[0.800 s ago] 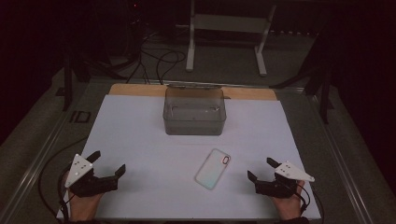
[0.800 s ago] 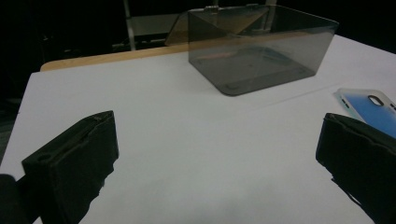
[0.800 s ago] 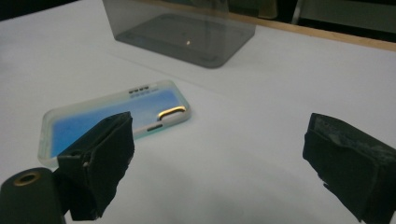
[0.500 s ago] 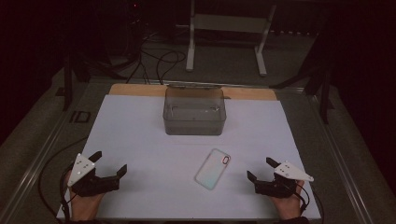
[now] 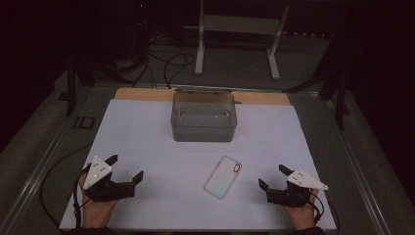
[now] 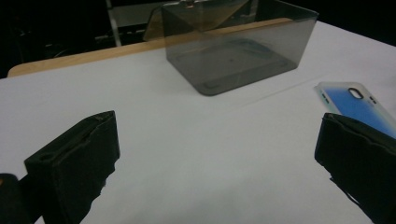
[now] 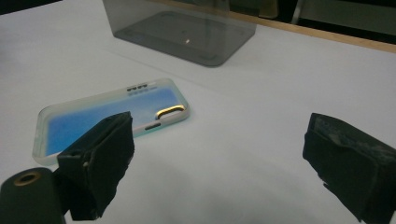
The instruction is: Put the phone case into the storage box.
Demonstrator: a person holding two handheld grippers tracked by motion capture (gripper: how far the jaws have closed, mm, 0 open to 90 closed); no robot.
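Both grippers sat parted and empty at the near edge of the tabletop (image 5: 147, 132) in the high view: your left gripper (image 5: 126, 169) at the near left, your right gripper (image 5: 274, 177) at the near right. The phone case (image 5: 222, 176) lay flat between them, nearer your right hand, tilted on a diagonal. The smoky clear bin (image 5: 203, 117) stood farther back, near the middle, well apart from the case.

From the left gripper view, your left gripper (image 6: 215, 158) had its jaws spread wide over bare white surface. The phone case (image 6: 355, 102) lay off to the right, partly behind the right-hand jaw, and the bin (image 6: 238, 42) stood beyond, open and empty as far as could be told.

From the right gripper view, your right gripper (image 7: 219, 154) was likewise released, holding nothing. The phone case (image 7: 107, 116) lay just ahead on the left, its blue inside up, partly behind the left-hand jaw. The bin (image 7: 182, 28) stood behind it.

Judging by the layout, the right gripper was the better placed. A case that thin and flat gives little edge, so you would have done well to come in low, straddle a long side or corner, and close only once one jaw was under the rim; pinning the far end with the left gripper would have kept it from skating.
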